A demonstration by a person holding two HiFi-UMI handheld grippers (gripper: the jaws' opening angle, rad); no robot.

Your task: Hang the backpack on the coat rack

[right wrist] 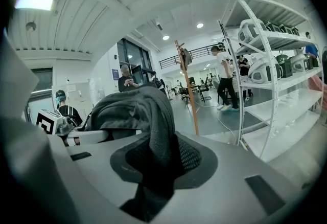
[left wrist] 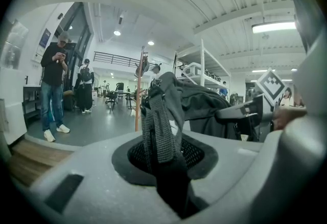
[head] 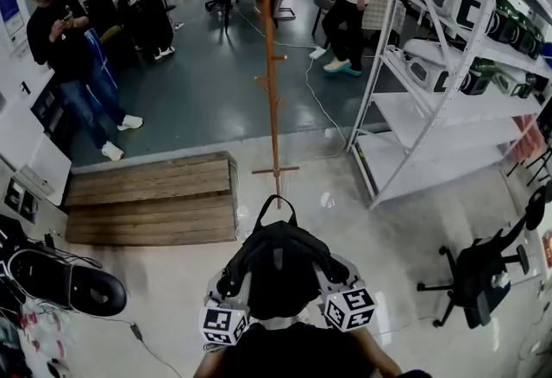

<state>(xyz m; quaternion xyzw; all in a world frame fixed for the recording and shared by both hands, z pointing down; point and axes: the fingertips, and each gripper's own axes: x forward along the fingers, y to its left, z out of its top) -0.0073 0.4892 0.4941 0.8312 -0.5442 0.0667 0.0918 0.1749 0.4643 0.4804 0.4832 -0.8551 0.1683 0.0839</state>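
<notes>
A black backpack hangs between my two grippers, low in the head view, its top loop pointing toward the rack. My left gripper is shut on the backpack's left shoulder strap. My right gripper is shut on the right strap. The wooden coat rack stands straight ahead on the floor, a short way beyond the bag; its pegs stick out along the pole. It shows as a thin pole in the left gripper view and the same coat rack in the right gripper view.
A white metal shelving unit with appliances stands to the right of the rack. A wooden pallet lies left of it. A black office chair is at right. One person stands at left, another person walks at the back.
</notes>
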